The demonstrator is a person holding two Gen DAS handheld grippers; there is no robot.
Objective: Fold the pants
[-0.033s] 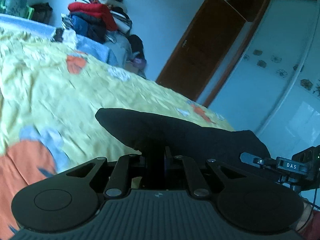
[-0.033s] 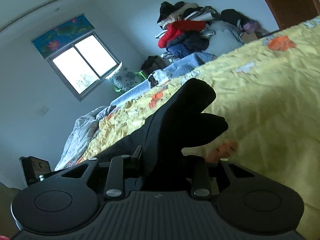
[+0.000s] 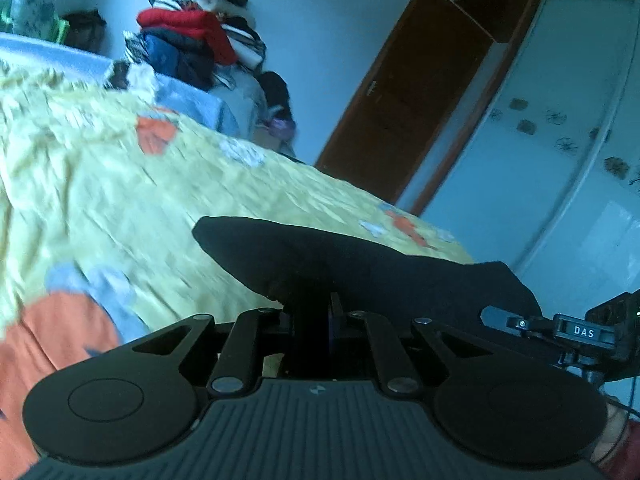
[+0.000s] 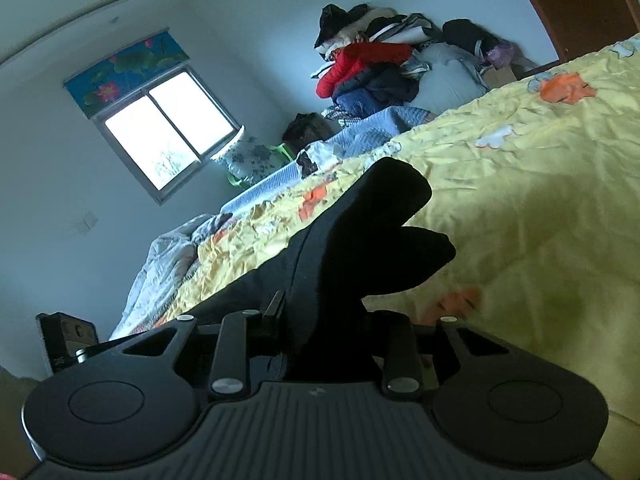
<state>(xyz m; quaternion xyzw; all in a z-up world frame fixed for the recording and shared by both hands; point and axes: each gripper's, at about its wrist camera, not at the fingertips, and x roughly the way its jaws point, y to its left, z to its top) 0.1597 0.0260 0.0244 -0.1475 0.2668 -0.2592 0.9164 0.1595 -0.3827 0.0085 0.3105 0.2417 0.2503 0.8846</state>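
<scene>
Left tool (image 3: 314, 320) clamped tight on black pants (image 3: 360, 264), right tool (image 4: 320, 320) closing on a bunched fold of them, pants lifted above yellow bedspread (image 3: 120, 208), "DAS" label (image 3: 583, 331) on right tool's side

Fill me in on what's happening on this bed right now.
A person is folding black pants on a bed with a yellow patterned cover, using a handheld gripper in each hand. The left gripper is shut on one bunch of the dark fabric. The right gripper is closing on another bunch that stands up between its fingers.
</scene>
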